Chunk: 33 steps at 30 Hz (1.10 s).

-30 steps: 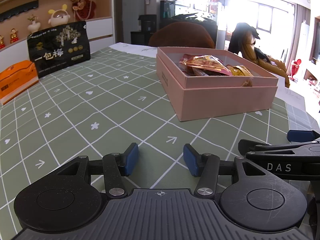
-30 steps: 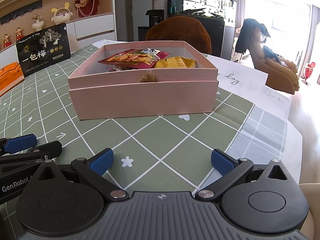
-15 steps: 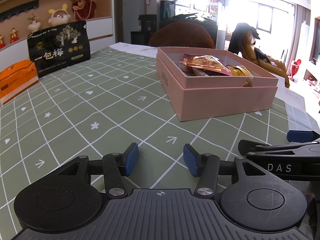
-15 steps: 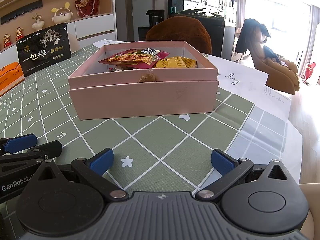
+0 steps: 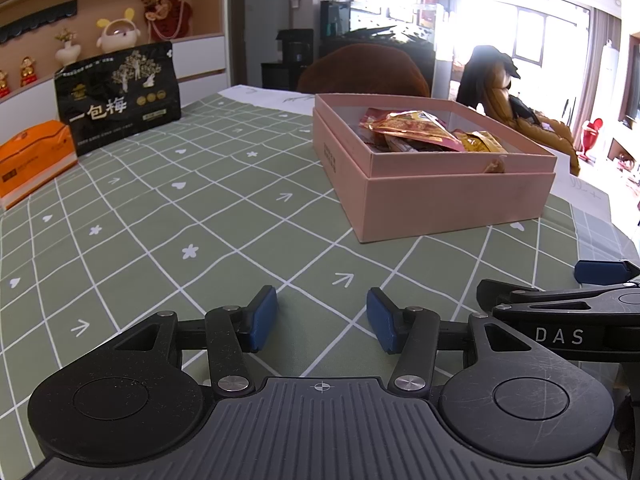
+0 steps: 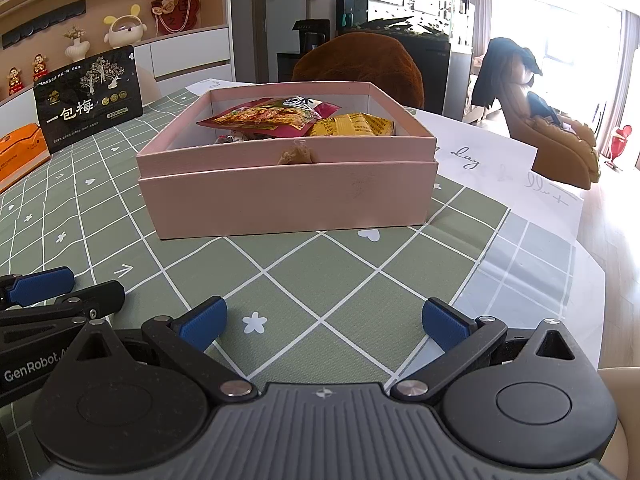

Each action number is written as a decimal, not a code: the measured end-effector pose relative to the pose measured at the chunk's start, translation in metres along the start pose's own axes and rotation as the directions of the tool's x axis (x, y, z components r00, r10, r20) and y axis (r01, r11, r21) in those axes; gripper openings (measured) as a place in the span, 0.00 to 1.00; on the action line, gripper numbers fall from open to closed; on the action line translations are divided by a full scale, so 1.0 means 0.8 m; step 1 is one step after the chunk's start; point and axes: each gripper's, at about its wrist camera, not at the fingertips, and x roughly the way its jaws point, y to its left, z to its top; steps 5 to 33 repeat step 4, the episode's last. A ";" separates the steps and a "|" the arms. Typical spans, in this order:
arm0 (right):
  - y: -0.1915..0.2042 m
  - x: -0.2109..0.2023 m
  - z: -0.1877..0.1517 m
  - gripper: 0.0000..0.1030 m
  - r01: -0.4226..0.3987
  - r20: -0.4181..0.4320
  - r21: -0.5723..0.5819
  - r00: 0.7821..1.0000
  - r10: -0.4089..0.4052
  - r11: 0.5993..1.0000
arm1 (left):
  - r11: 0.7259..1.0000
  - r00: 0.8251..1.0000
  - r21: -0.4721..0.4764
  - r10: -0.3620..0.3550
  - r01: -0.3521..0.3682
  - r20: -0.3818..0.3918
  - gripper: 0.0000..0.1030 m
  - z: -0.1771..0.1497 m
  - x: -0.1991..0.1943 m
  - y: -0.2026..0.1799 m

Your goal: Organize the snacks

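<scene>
Pink snack box (image 6: 286, 192) sits straight ahead of the wide-open, empty right tongs (image 6: 324, 320); the left tongs (image 5: 322, 318), half open and empty, lie farther off.

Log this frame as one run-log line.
left tongs: open, empty | right tongs: open wide, empty | pink box: lidless, snack packets inside | black plum bag: upright, far left

The black snack bag (image 5: 118, 98) reads "一包梅"; one gripper arm (image 5: 568, 320) says "DAS", another (image 6: 48, 344) "GenRobot"; the white paper (image 6: 480, 156) shows "day".
</scene>
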 end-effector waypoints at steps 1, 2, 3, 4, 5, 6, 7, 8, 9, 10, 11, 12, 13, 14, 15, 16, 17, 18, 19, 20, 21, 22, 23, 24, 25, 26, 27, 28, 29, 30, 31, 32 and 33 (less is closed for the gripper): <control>0.000 0.000 0.000 1.00 0.000 0.000 0.000 1.000 0.000 1.000 | 1.000 1.000 0.000 0.000 0.000 0.000 0.54 0.000 0.000 0.000; 0.000 0.000 0.000 1.00 0.000 0.000 0.000 1.000 0.000 1.000 | 1.000 1.000 0.000 0.000 0.000 0.000 0.55 0.000 0.000 0.000; 0.000 0.000 0.000 1.00 0.000 0.000 0.000 1.000 0.000 1.000 | 1.000 1.000 0.001 0.005 -0.005 0.000 0.55 0.000 0.000 0.000; 0.000 0.000 0.000 1.00 0.000 0.000 0.000 1.000 0.000 1.000 | 1.000 1.000 0.003 0.007 -0.007 0.000 0.55 0.000 0.000 -0.001; 0.000 0.000 0.000 1.00 0.000 0.000 0.000 1.000 0.000 1.000 | 1.000 1.000 0.003 0.007 -0.007 0.000 0.55 0.000 0.000 -0.001; 0.000 0.000 0.000 1.00 0.000 0.000 0.000 1.000 0.000 1.000 | 1.000 1.000 0.003 0.007 -0.007 0.000 0.55 0.000 0.000 -0.001; 0.000 0.000 0.000 1.00 0.000 0.000 0.000 1.000 0.000 1.000 | 1.000 1.000 0.003 0.007 -0.007 0.000 0.55 0.000 0.000 -0.001; 0.000 0.000 0.000 1.00 0.000 0.000 0.000 1.000 0.000 1.000 | 1.000 1.000 0.003 0.007 -0.007 0.000 0.55 0.000 0.000 -0.001; 0.000 0.000 0.000 1.00 0.000 0.000 0.000 1.000 0.000 1.000 | 1.000 1.000 0.003 0.007 -0.007 0.000 0.55 0.000 0.000 -0.001; 0.000 0.000 0.000 1.00 0.000 0.000 0.000 1.000 0.000 1.000 | 1.000 1.000 0.003 0.007 -0.007 0.000 0.55 0.000 0.000 -0.001; 0.000 0.000 0.000 1.00 0.000 0.000 0.000 1.000 0.000 1.000 | 1.000 1.000 0.003 0.007 -0.007 0.000 0.55 0.000 0.000 -0.001; 0.000 0.000 0.000 1.00 0.000 0.000 0.000 1.000 0.000 1.000 | 1.000 1.000 0.003 0.007 -0.007 0.000 0.55 0.000 0.000 -0.001; 0.000 0.000 0.000 1.00 0.000 0.000 0.000 1.000 0.000 1.000 | 1.000 1.000 0.003 0.007 -0.007 0.000 0.55 0.000 0.000 -0.001; 0.000 0.000 0.000 1.00 0.000 0.000 0.000 1.000 0.000 1.000 | 1.000 1.000 0.003 0.007 -0.007 0.000 0.55 0.000 0.000 -0.001; 0.000 0.000 0.000 1.00 0.000 0.000 0.000 1.000 0.000 1.000 | 1.000 1.000 0.003 0.007 -0.007 0.000 0.55 0.000 0.000 -0.001; 0.000 0.000 0.000 1.00 0.000 0.000 0.000 1.000 0.000 1.000 | 1.000 1.000 0.003 0.007 -0.007 0.000 0.55 0.000 0.000 -0.001; 0.000 0.000 0.000 1.00 0.000 0.000 0.000 1.000 0.000 1.000 | 1.000 1.000 0.003 0.007 -0.007 0.000 0.55 0.000 0.000 -0.001; 0.000 0.000 0.000 1.00 0.000 0.000 0.000 1.000 0.000 1.000 | 1.000 1.000 0.003 0.007 -0.007 0.000 0.55 0.000 0.000 -0.001; 0.000 0.000 0.000 1.00 0.000 0.000 0.000 1.000 0.000 1.000 | 1.000 1.000 0.003 0.007 -0.007 0.000 0.55 0.000 0.000 -0.001; 0.000 0.000 0.000 1.00 0.000 0.000 0.000 1.000 0.000 1.000 | 1.000 1.000 0.003 0.007 -0.007 0.000 0.55 0.000 0.000 -0.001; 0.000 0.000 0.000 1.00 0.000 0.000 0.000 1.000 0.000 1.000 | 1.000 1.000 0.003 0.007 -0.007 0.000 0.55 0.000 0.000 -0.001; 0.000 0.000 0.000 1.00 0.000 0.000 0.000 1.000 0.000 1.000 | 1.000 1.000 0.003 0.007 -0.007 0.000 0.55 0.000 0.000 -0.001; 0.000 0.000 0.000 1.00 0.000 0.000 0.000 1.000 0.000 1.000 | 1.000 1.000 0.003 0.007 -0.007 0.000 0.55 0.000 0.000 -0.001; 0.000 0.000 0.000 1.00 0.000 0.000 0.000 1.000 0.000 1.000 | 1.000 1.000 0.003 0.007 -0.007 0.000 0.55 0.000 0.000 -0.001; 0.000 0.000 0.000 1.00 0.000 0.000 0.000 1.000 0.000 1.000 | 1.000 1.000 0.003 0.007 -0.007 0.000 0.55 0.000 0.000 -0.001; 0.000 0.000 0.000 1.00 0.000 0.000 0.000 1.000 0.000 1.000 | 1.000 1.000 0.003 0.007 -0.007 0.000 0.55 0.000 0.000 -0.001; 0.000 0.000 0.000 1.00 0.000 0.000 0.000 1.000 0.000 1.000 | 1.000 1.000 0.003 0.007 -0.007 0.000 0.55 0.000 0.000 -0.001; 0.000 0.000 0.000 1.00 0.000 0.000 0.000 1.000 0.000 1.000 | 1.000 1.000 0.003 0.007 -0.007 0.000 0.55 0.000 0.000 -0.001; 0.000 0.000 0.000 1.00 0.000 0.000 0.000 1.000 0.000 1.000 | 1.000 1.000 0.003 0.007 -0.007 0.000 0.55 0.000 0.000 -0.001; 0.000 0.000 0.000 1.00 0.000 0.000 0.000 1.000 0.000 1.000 | 1.000 1.000 0.003 0.007 -0.007 0.000 0.55 0.000 0.000 -0.001; 0.000 0.000 0.000 1.00 0.000 0.000 0.000 1.000 0.000 1.000 | 1.000 1.000 0.003 0.007 -0.007 0.000 0.55 0.000 0.000 -0.001; 0.000 0.000 0.000 1.00 0.000 0.000 0.000 1.000 0.000 1.000 | 1.000 1.000 0.003 0.007 -0.007 0.000 0.55 0.000 0.000 -0.001; 0.000 0.000 0.000 1.00 0.000 0.000 0.000 1.000 0.000 1.000 | 1.000 1.000 0.003 0.007 -0.007 0.000 0.55 0.000 0.000 -0.001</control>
